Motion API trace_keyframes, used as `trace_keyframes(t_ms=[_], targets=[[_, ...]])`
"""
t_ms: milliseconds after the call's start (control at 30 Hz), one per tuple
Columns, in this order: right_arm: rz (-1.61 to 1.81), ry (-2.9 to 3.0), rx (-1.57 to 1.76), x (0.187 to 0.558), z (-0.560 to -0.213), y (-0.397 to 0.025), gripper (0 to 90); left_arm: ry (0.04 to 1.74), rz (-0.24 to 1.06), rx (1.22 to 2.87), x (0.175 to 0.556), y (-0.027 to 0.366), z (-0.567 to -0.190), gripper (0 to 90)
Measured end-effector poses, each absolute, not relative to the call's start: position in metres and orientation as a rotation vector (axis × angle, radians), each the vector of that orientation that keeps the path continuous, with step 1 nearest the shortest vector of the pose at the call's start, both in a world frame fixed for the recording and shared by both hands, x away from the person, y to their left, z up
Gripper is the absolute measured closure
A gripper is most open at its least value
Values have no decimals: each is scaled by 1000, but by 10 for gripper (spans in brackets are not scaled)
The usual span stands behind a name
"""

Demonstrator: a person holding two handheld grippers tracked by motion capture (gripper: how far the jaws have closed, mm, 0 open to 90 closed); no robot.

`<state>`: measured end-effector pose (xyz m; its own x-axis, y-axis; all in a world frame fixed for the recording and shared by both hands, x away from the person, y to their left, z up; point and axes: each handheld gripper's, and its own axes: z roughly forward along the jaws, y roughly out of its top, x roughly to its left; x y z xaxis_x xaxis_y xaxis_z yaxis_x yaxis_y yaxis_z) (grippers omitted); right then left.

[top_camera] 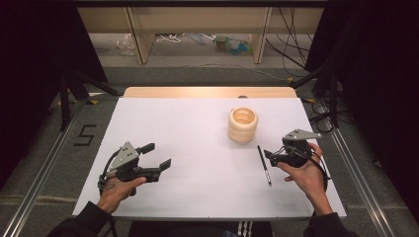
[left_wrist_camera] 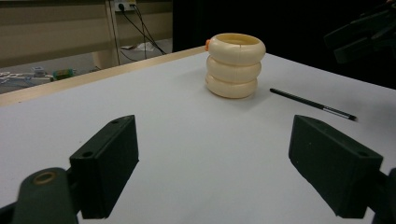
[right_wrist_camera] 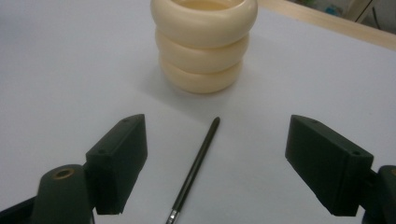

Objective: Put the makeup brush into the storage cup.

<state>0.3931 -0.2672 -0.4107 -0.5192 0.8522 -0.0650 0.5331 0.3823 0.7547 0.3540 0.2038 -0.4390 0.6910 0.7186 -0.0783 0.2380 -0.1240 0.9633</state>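
White table (top_camera: 197, 148): cream ringed holder (top_camera: 242, 125) upright, far right of centre. Black pen (top_camera: 264, 165) flat, near side of holder, just left of right gripper (top_camera: 271, 155), jaws apart. Left gripper (top_camera: 157, 157) near-left, jaws apart, empty.

A white desk (top_camera: 163, 123) fills mid-frame, black "5" marking (top_camera: 84, 134) at left, wooden shelving (top_camera: 197, 24) along the top.

White table (top_camera: 197, 148) with a bare wooden strip along the far edge. Cream ringed holder (top_camera: 242, 125) standing upright right of centre, toward the far side. Black pen (top_camera: 264, 165) lying flat just nearer, apart from it.
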Motion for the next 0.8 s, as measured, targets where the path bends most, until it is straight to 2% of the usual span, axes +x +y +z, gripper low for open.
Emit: trace_keyframes(t_ms=[800], targets=[[582,2527,1260,432,-430,-245,287,773,493,1689,354,204,-438,155]])
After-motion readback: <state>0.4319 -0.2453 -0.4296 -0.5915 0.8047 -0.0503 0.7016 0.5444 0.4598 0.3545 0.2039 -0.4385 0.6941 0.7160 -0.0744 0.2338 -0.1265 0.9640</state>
